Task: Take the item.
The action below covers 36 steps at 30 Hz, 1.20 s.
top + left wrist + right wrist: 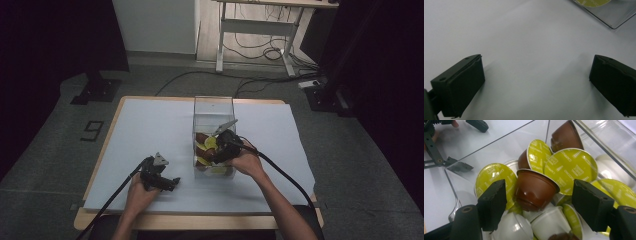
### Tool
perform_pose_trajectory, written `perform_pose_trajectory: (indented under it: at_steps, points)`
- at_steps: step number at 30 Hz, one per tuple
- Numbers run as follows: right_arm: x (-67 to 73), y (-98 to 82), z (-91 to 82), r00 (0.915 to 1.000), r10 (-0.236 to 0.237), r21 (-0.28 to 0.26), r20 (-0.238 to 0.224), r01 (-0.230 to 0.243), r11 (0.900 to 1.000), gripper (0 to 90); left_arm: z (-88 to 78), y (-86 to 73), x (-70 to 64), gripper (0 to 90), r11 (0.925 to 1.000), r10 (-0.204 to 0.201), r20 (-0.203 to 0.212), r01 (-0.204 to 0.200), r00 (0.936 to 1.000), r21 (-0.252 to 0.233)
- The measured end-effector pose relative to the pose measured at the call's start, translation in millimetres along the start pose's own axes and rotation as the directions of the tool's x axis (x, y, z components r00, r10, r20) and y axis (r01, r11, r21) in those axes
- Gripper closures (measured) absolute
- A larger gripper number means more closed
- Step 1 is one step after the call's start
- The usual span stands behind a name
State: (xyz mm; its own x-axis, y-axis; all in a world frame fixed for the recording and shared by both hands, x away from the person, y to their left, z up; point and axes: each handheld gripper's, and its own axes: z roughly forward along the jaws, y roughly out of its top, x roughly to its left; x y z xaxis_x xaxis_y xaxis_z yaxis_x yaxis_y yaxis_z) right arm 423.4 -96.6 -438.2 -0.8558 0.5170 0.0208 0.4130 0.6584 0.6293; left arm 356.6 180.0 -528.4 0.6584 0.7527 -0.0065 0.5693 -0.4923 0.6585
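A clear plastic box stands at the middle of the white table and holds several coffee capsules, brown and white ones with yellow-green lids. My right gripper reaches down into the box. In the right gripper view it is open, and a brown capsule lies between its jaws without either jaw touching it. My left gripper rests low on the table left of the box. Its jaws are open over bare white surface, and a corner of the box shows at the top right.
The white sheet covers the wooden table. A desk frame and cables lie on the floor beyond. A dark stand base sits off the table's far left corner.
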Motion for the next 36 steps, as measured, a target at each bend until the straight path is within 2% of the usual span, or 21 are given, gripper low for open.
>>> perform_pose_trajectory:
  at_steps: [7, 11, 14, 19, 22, 31, 36]
  points:
    - [1.0, 4.6, 10.4, 0.9997, -0.024, 0.044, -0.006, 0.024, 0.999, 31.2, 0.0, 0.0, 0.0, 0.0, 1.0, 0.0, 0.0, 0.0, 1.0, 0.0]
    - [2.3, 6.8, 16.6, 0.9991, -0.038, 0.067, 0.017, 0.037, 0.997, 30.5, 0.0, 0.0, 0.0, 0.0, 1.0, 0.0, 0.0, 0.0, 1.0, 0.0]
    - [1.5, 6.6, 17.6, 0.9987, -0.048, 0.065, 0.018, 0.046, 0.997, 32.0, 0.0, 0.0, 0.0, 0.0, 1.0, 0.0, 0.0, 0.0, 1.0, 0.0]
    - [2.7, 5.3, 19.4, 0.9968, -0.078, 0.091, 0.018, 0.076, 0.993, 36.7, 0.0, 0.0, 0.0, 0.0, 1.0, 0.0, 0.0, 0.0, 1.0, 0.0]
    - [3.1, 5.0, 19.9, 0.9971, -0.075, 0.092, 0.017, 0.073, 0.993, 38.1, 0.0, 0.0, 0.0, 0.0, 1.0, 0.0, 0.0, 0.0, 1.0, 0.0]
    - [2.5, 4.0, 19.0, 0.9996, -0.022, 0.088, 0.018, 0.02, 0.996, 39.5, 0.0, 0.0, 0.0, 0.0, 1.0, 0.0, 0.0, 0.0, 1.0, 0.0]
    - [3.0, 4.3, 16.0, 0.9996, -0.025, 0.08, 0.015, 0.024, 0.996, 39.5, 0.0, 0.0, 0.0, 0.0, 1.0, 0.0, 0.0, 0.0, 1.0, 0.0]
